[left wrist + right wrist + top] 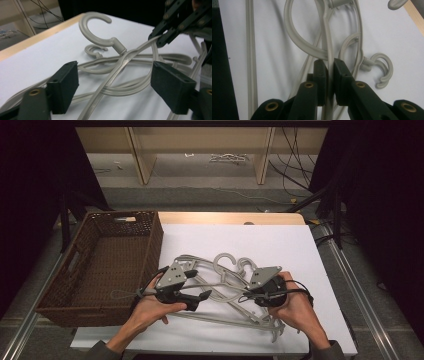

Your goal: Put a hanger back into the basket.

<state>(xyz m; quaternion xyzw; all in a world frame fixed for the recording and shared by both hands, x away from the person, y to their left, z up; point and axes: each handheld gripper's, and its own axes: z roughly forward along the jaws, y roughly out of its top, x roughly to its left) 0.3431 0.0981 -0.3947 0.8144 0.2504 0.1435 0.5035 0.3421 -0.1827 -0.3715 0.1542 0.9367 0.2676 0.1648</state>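
Clamping one grey hanger (pixel 327 37) by its thin arm, my right gripper (pixel 330 68) has both pads pressed on the plastic strip, as the right gripper view makes plain; a second, smaller hook (pixel 384 67) lies on the white sheet just to the side of those jaws there. From the high view the same gripper (pixel 252 296) sits at the right end of the tangled pile of hangers (pixel 220 285), which lies on the white sheet (pixel 280 240) just right of the brown wicker basket (pixel 105 265). My left gripper (pixel 200 296) is between basket and pile, at the left end of the heap. Its own view adds what the overhead one cannot: the jaws stand wide apart, nothing pinched, with several hanger arms crossing the gap beyond them, and the big hook (pixel 96 27) raised off the sheet at a tilt. That view also catches my right gripper (pixel 163 38) farther off, gripping the lifted hanger's arm.
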